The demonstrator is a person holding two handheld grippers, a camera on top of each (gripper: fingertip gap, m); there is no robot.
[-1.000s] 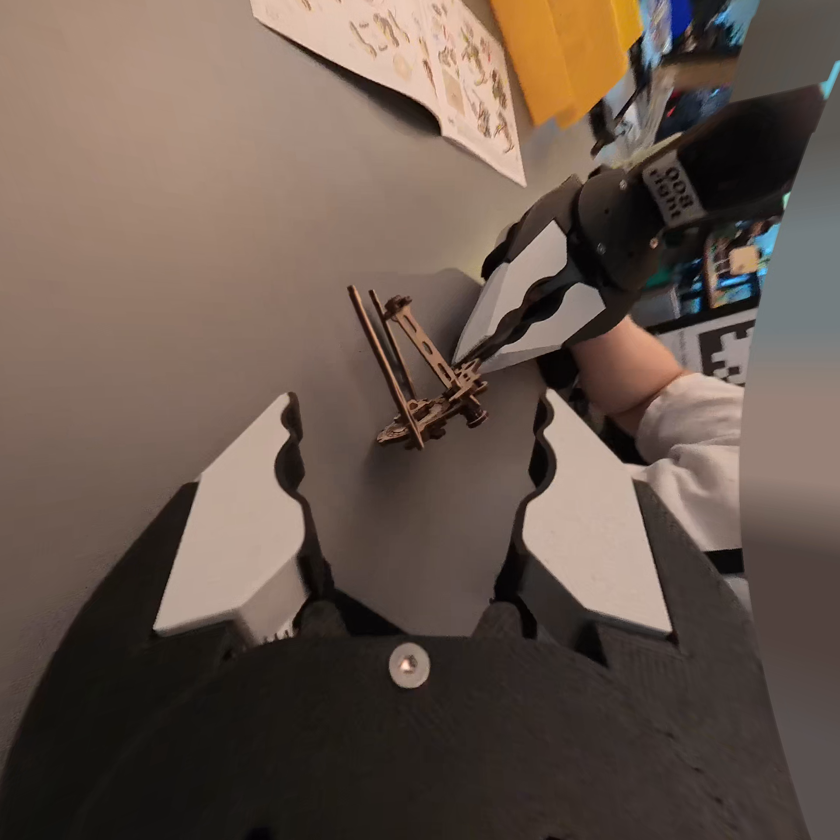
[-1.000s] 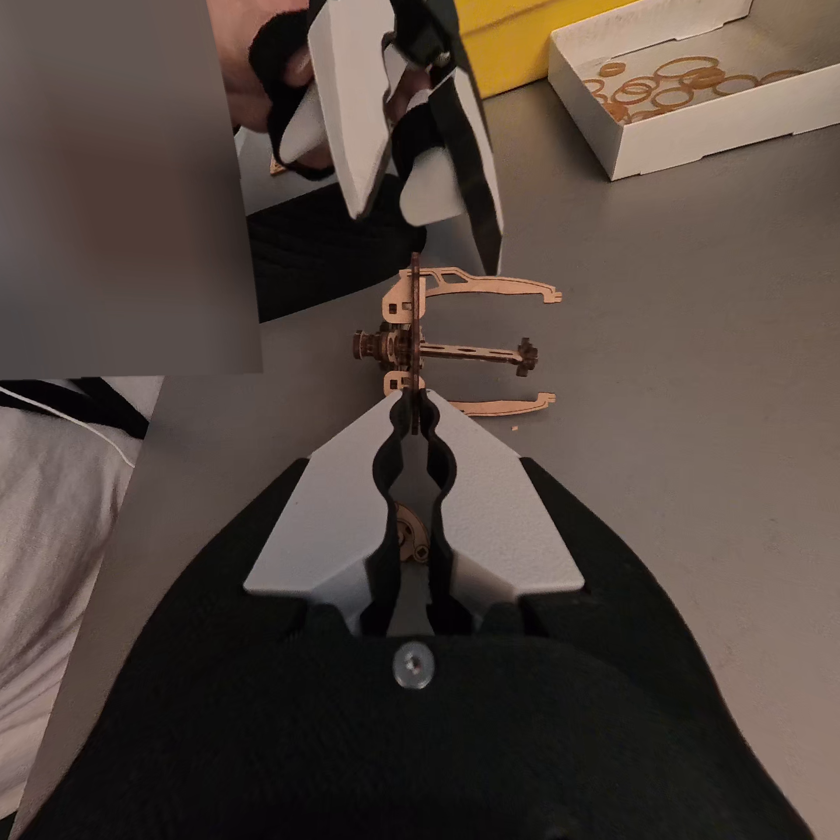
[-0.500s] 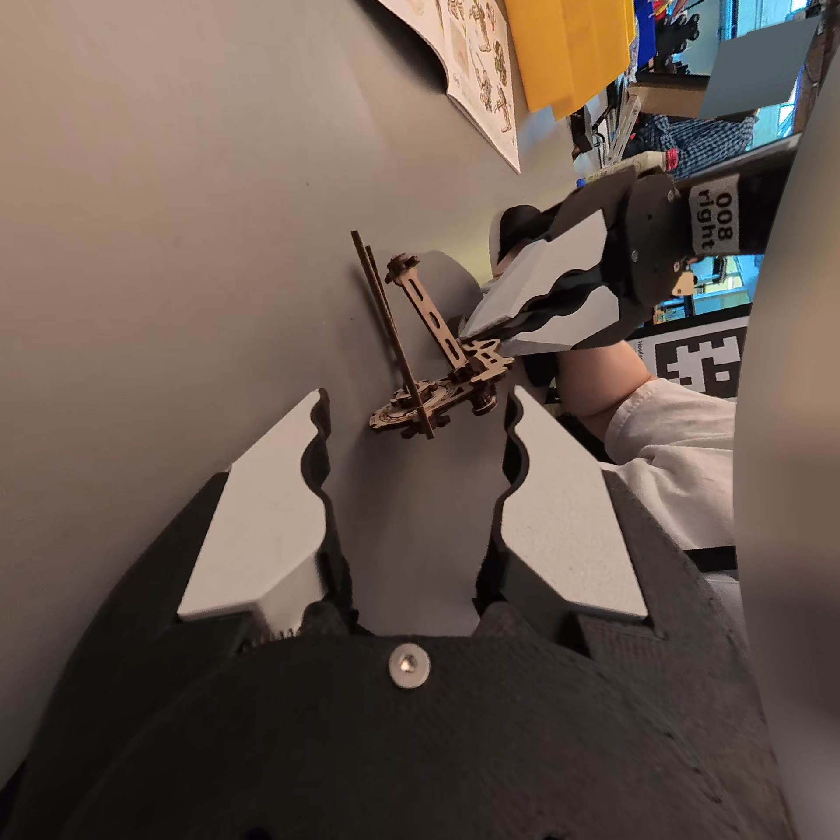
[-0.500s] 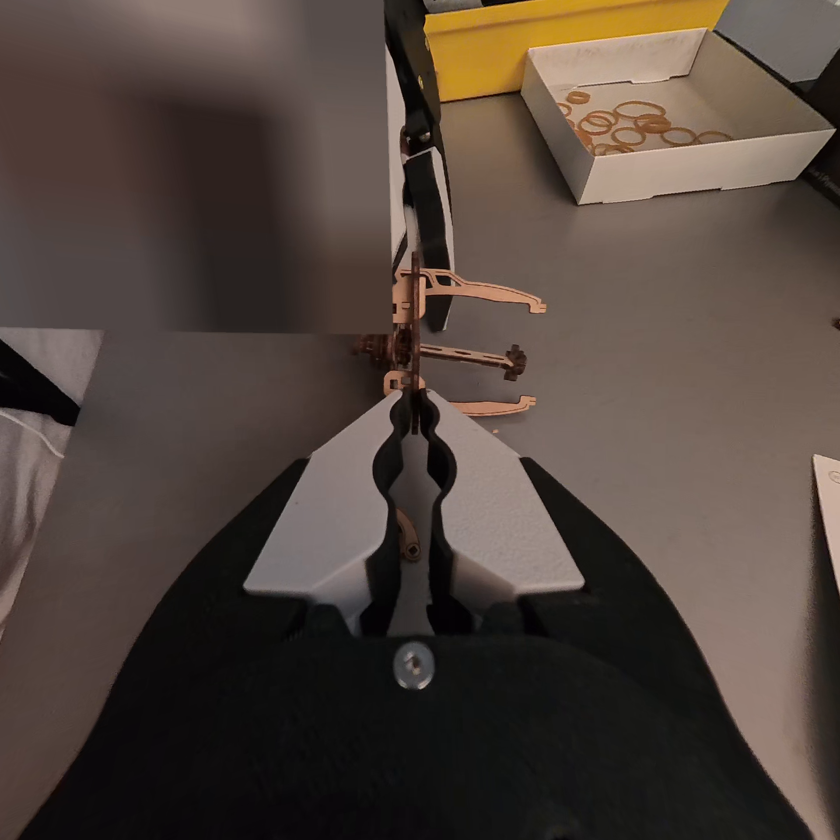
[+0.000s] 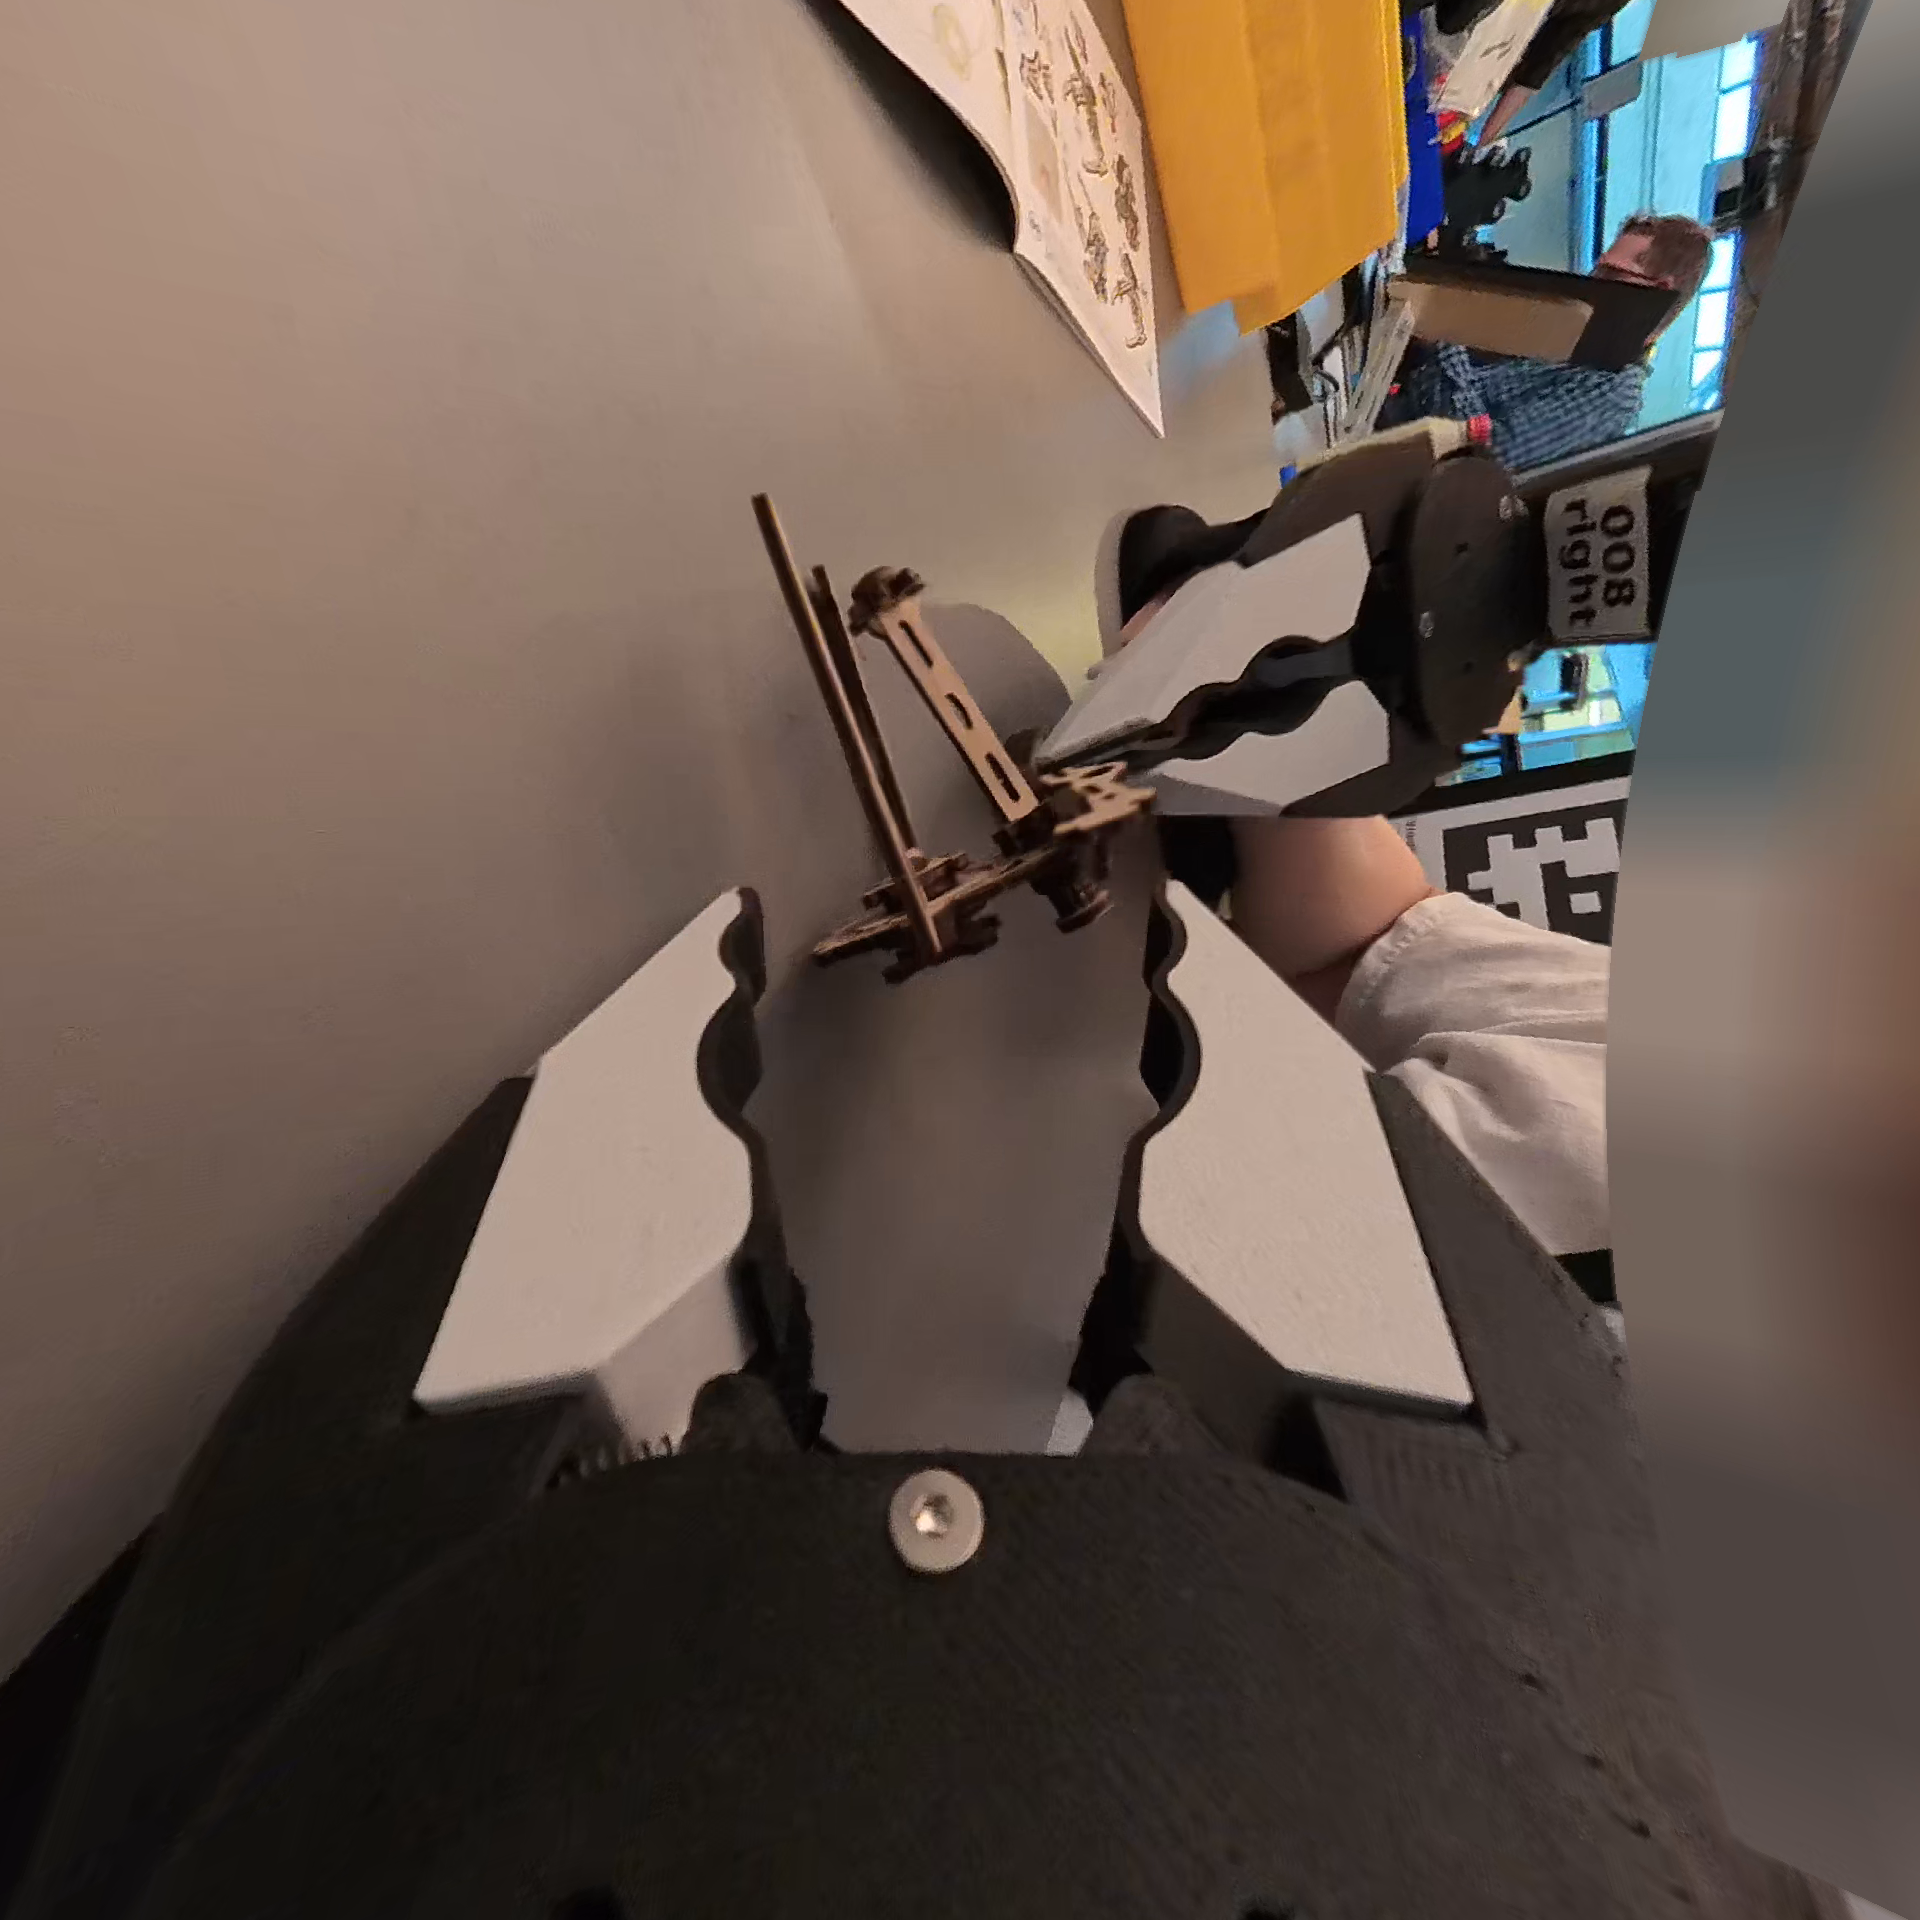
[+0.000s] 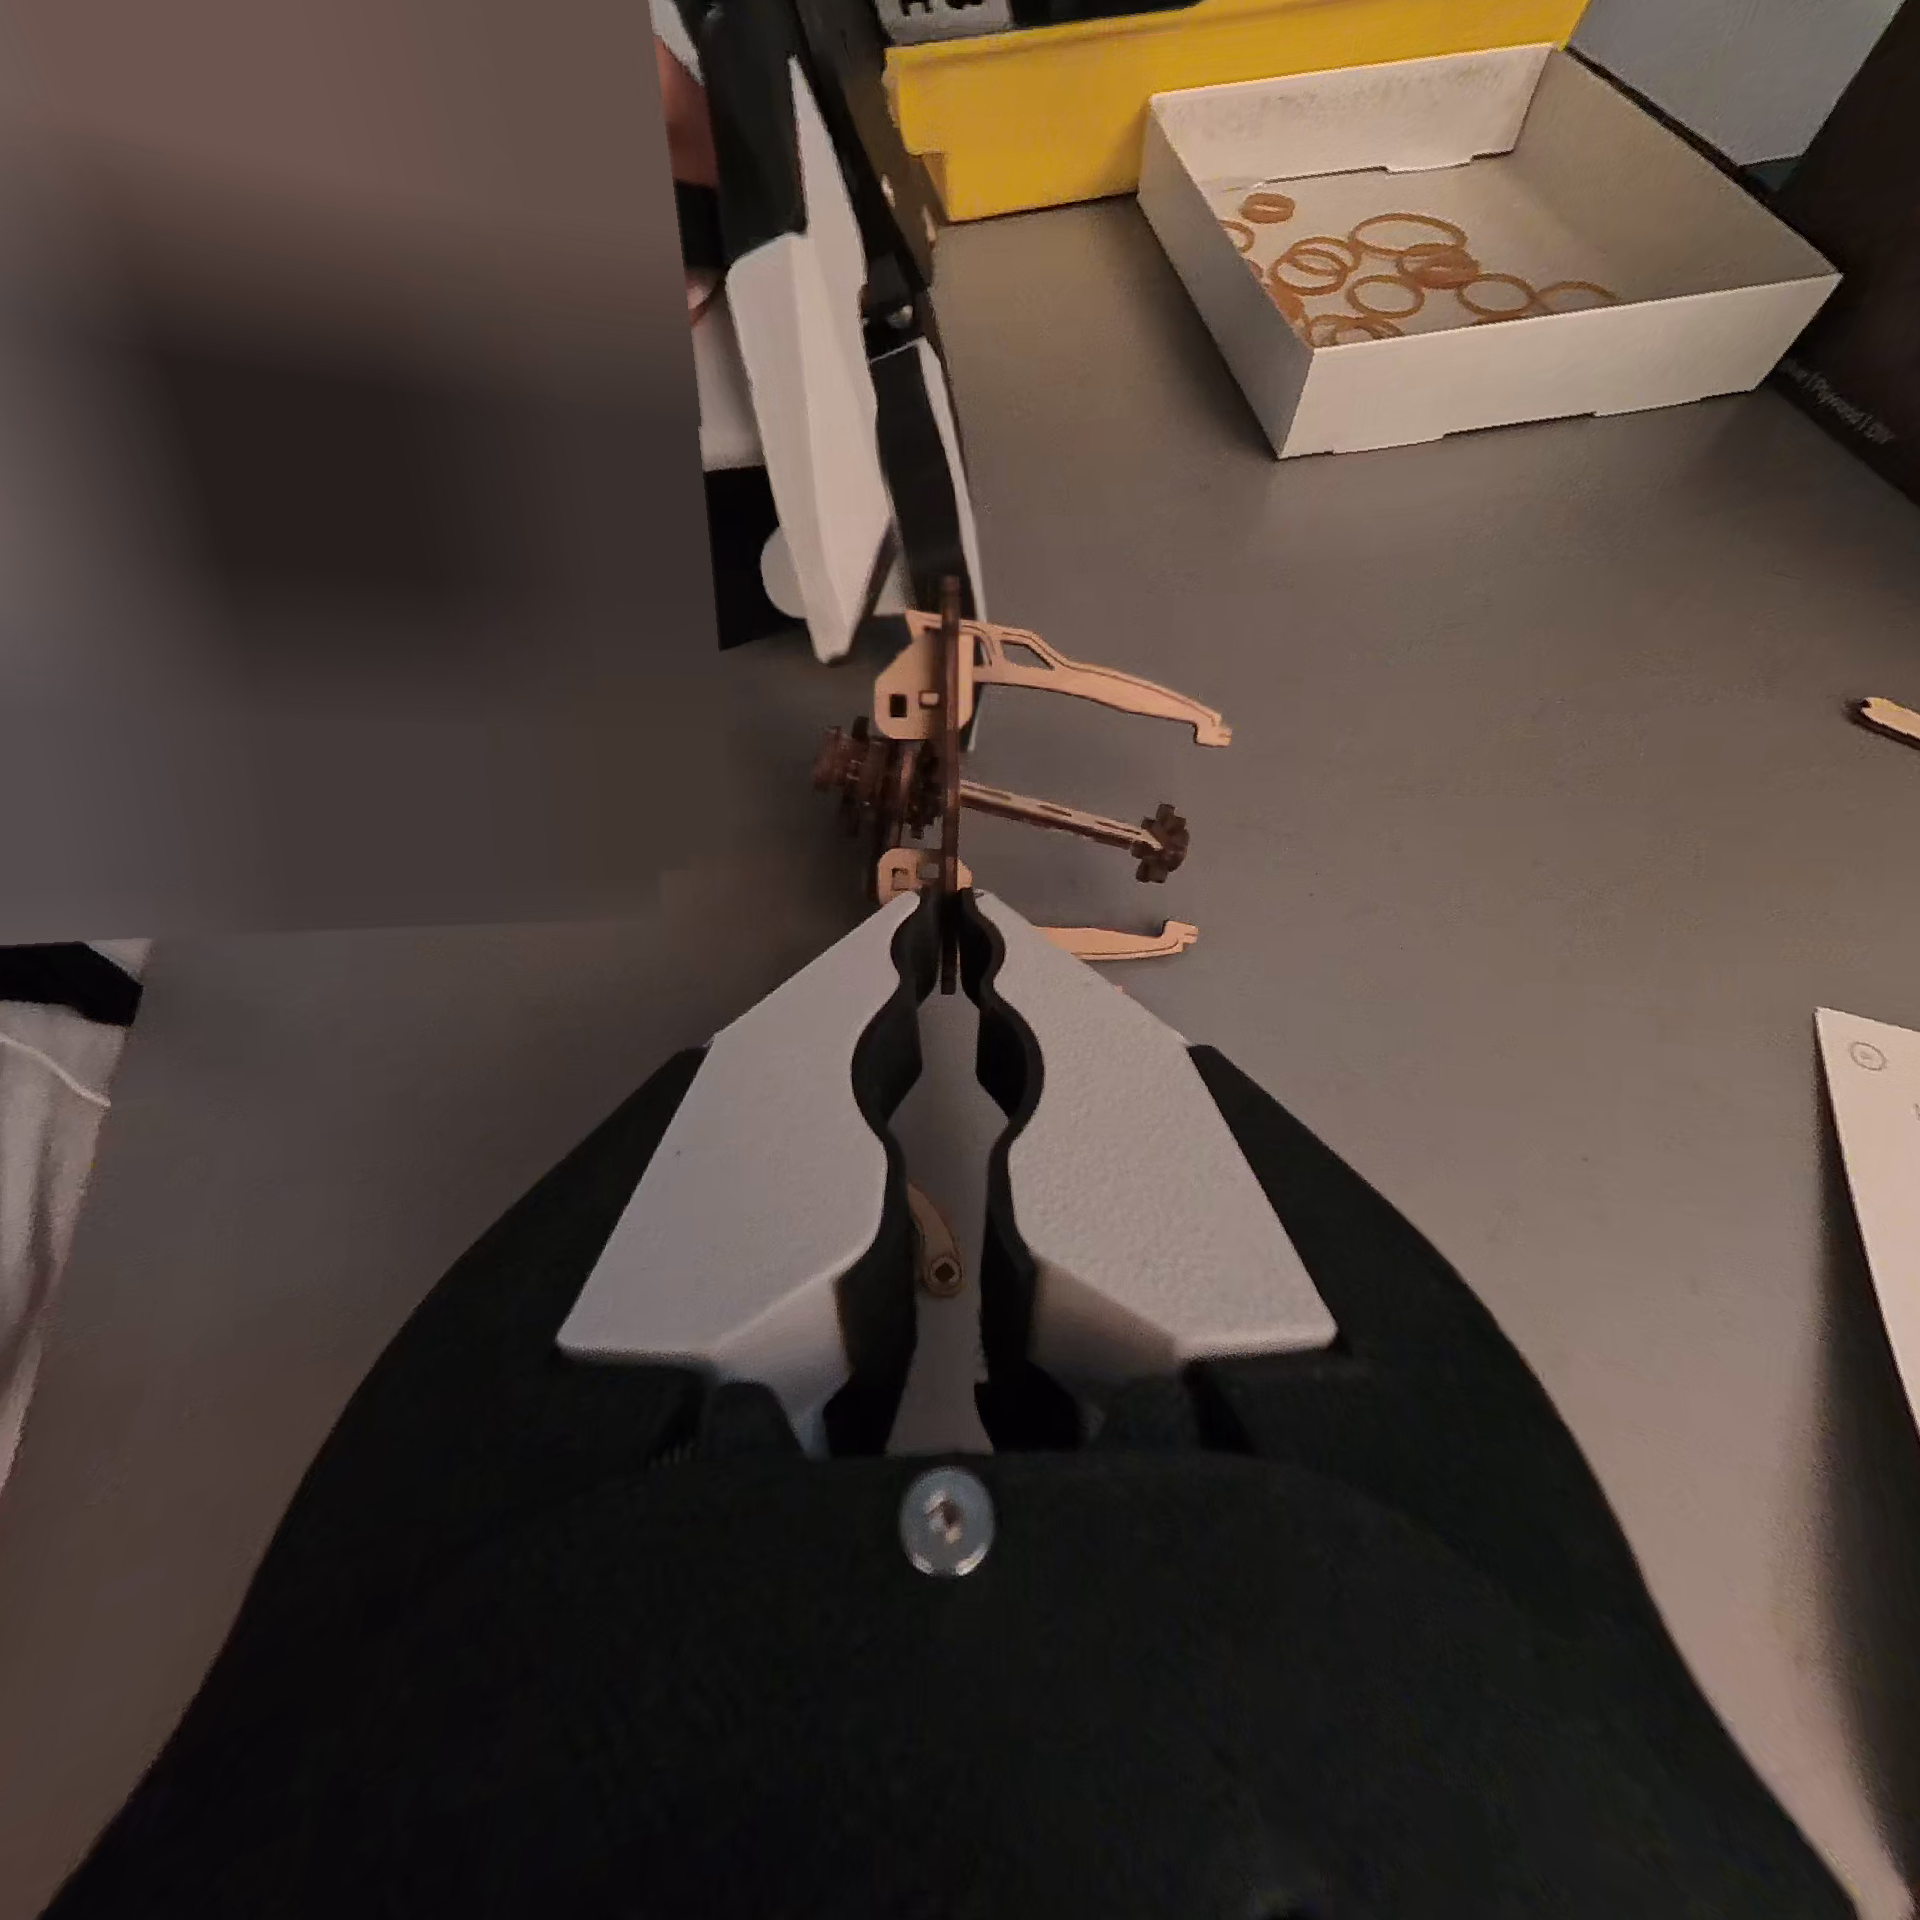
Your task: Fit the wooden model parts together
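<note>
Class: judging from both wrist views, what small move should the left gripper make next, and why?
Probably ease the left gripper forward and close on the wooden model: its jaws stand open just short of it, while the right gripper alone pinches the model's flat plate.

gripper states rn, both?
Left gripper: open, holding nothing.
Right gripper: closed on the wooden model.

Two hand-held grippers (image 5: pixel 951 935) (image 6: pixel 943 930), one wooden model (image 6: pixel 971 769), two boxes (image 6: pixel 1558 353) (image 6: pixel 1091 114).
</note>
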